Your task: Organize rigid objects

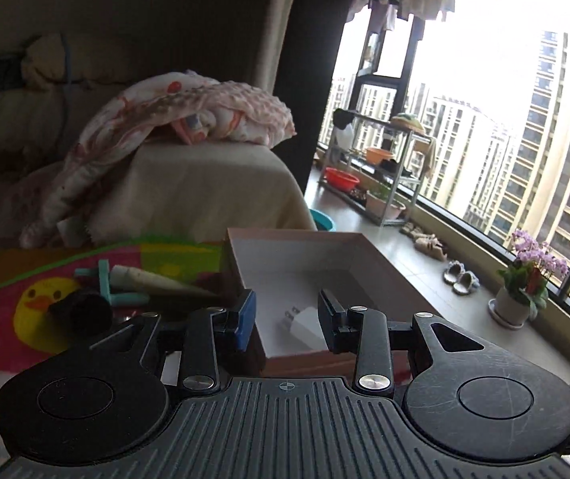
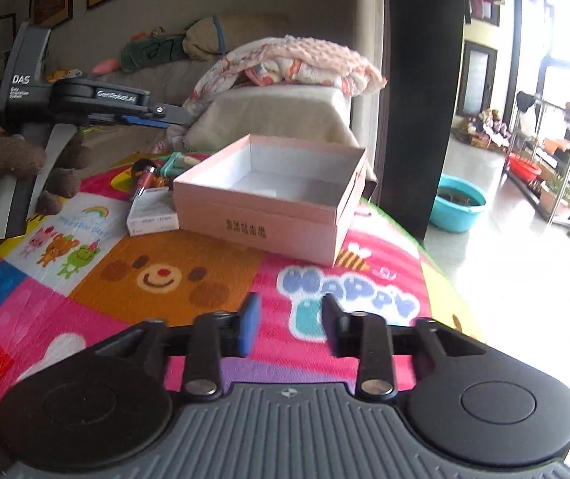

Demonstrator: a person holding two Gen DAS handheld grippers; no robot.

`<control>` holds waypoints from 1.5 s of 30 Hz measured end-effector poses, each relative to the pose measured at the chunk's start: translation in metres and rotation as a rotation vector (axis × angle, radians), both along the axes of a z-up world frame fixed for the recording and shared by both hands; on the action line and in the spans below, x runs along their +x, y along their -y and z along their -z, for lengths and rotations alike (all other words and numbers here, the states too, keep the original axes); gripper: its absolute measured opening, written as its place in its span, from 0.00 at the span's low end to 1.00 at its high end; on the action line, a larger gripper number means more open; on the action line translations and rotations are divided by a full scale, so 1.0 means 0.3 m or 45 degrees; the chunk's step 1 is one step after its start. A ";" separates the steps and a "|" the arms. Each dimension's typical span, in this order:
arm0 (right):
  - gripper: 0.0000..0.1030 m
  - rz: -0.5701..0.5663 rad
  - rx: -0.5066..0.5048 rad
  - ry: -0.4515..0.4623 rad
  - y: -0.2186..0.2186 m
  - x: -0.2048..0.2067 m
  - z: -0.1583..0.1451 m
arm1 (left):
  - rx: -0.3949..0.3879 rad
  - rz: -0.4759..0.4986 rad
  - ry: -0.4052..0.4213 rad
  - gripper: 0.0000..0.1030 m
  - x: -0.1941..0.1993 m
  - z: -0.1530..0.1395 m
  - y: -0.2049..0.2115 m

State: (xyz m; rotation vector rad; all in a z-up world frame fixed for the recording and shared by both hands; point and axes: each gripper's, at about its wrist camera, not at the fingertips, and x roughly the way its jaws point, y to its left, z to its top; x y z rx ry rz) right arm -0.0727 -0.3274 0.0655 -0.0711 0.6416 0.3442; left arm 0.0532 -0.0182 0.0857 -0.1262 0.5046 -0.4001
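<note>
A pink open box (image 2: 269, 215) with a white inside stands on the colourful play mat (image 2: 189, 275). In the left wrist view a white charger plug (image 1: 304, 325) lies inside the box (image 1: 380, 267). My left gripper (image 1: 286, 319) is open and empty, above the box's near edge over the plug. It also shows in the right wrist view (image 2: 173, 117), left of the box. Left of the box lie a teal tool (image 1: 105, 283), a cream tube (image 1: 153, 279) and a black round object (image 1: 85, 313). My right gripper (image 2: 290, 327) is open and empty, low over the mat in front of the box.
A small white carton (image 2: 153, 215) and a red tube (image 2: 145, 177) lie by the box's left side. A sofa with a pink blanket (image 2: 292, 64) stands behind. The mat's right edge drops to the floor, where a blue basin (image 2: 458, 203) stands.
</note>
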 end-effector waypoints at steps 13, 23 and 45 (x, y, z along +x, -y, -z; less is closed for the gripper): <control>0.46 0.057 -0.014 -0.190 0.014 -0.044 0.121 | 0.119 0.141 -0.093 0.36 -0.211 0.152 0.033; 0.50 0.070 -0.059 0.110 -0.202 0.484 -0.254 | 0.155 0.037 -0.176 0.36 -0.202 0.194 -0.031; 0.74 -0.422 -0.216 0.135 -0.719 0.403 -0.013 | -0.055 -0.377 -0.099 0.36 0.053 0.175 -0.397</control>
